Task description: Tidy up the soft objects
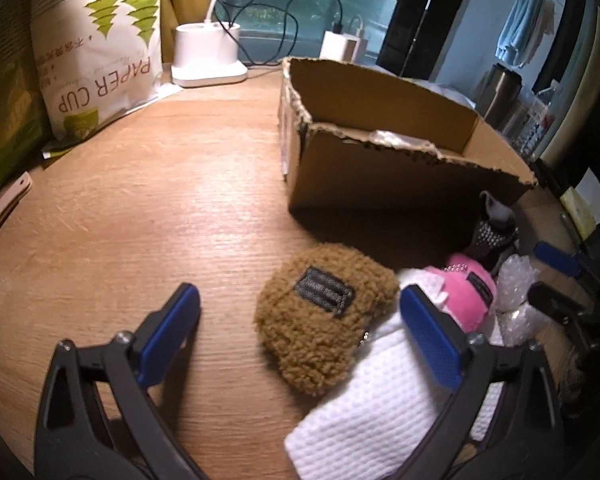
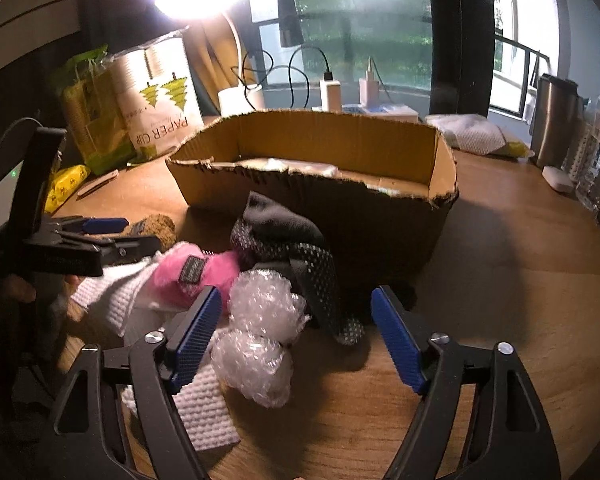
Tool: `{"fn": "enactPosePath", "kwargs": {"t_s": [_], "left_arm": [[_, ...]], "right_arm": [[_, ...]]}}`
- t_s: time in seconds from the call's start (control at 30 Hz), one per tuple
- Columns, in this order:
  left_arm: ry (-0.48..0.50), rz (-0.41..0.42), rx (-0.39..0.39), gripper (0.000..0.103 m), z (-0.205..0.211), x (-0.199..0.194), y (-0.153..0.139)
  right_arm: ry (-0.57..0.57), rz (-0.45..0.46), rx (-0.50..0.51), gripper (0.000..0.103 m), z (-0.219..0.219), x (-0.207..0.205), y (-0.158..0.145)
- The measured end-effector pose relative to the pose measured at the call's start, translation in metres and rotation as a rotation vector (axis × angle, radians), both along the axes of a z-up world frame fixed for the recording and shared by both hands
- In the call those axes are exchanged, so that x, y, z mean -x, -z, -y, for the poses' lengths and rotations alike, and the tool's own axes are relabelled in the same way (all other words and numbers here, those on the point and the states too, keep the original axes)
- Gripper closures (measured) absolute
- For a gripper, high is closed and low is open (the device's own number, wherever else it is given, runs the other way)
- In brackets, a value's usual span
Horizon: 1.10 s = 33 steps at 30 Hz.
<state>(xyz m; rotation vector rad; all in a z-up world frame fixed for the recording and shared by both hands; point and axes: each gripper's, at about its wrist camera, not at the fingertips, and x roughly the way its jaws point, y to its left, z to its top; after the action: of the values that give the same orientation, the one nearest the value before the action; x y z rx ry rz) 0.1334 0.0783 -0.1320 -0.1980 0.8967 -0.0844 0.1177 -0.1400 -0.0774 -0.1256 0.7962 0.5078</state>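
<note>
A pile of soft things lies in front of an open cardboard box (image 1: 384,164) (image 2: 440,168). A brown fuzzy pouch (image 1: 324,320) (image 2: 156,226) lies between the open jaws of my left gripper (image 1: 300,308). A white waffle cloth (image 1: 364,412) (image 2: 112,300), a pink plush (image 1: 472,292) (image 2: 188,276), a dark dotted sock (image 1: 492,232) (image 2: 296,248) and crumpled bubble wrap (image 1: 516,292) (image 2: 260,328) lie beside it. My right gripper (image 2: 296,316) is open and empty, its jaws astride the bubble wrap and sock. It also shows in the left wrist view (image 1: 556,260).
A paper cup bag (image 1: 96,56) (image 2: 156,104) and a green pack (image 2: 88,116) stand at the back left. A white lamp base (image 1: 208,56) and chargers (image 2: 332,94) sit by the window. A steel flask (image 2: 552,120) stands at the right. The wooden table (image 1: 140,208) carries everything.
</note>
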Motion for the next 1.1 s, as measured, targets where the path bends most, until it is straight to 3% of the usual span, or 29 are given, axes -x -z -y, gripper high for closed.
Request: {"fn": "enactPosePath", "kwargs": {"t_s": [0.1,0.27,0.47,0.77,1.1], "left_arm": [[0.012,0.007,-0.015,0.02,0.003,0.001,0.0],[0.03,0.018,-0.028,0.045,0.007,0.004,-0.001],[0.027,0.036,-0.005,0.052,0.004,0.007,-0.003],[0.032,0.08,0.0,0.059,0.003,0.016,-0.015],[0.025,0.146,0.035,0.06,-0.001,0.024,-0.035]], "right_arm": [[-0.008,-0.016,0.005,0.029,0.0,0.001,0.003],[-0.033,-0.043,-0.001,0.045,-0.004,-0.001,0.008],[-0.075,-0.044,-0.001,0.065,-0.01,0.002,0.007],[-0.081,-0.044,0.006,0.067,-0.009,0.004,0.007],[-0.096,-0.032,-0.004,0.071,-0.007,0.007,0.005]]}}
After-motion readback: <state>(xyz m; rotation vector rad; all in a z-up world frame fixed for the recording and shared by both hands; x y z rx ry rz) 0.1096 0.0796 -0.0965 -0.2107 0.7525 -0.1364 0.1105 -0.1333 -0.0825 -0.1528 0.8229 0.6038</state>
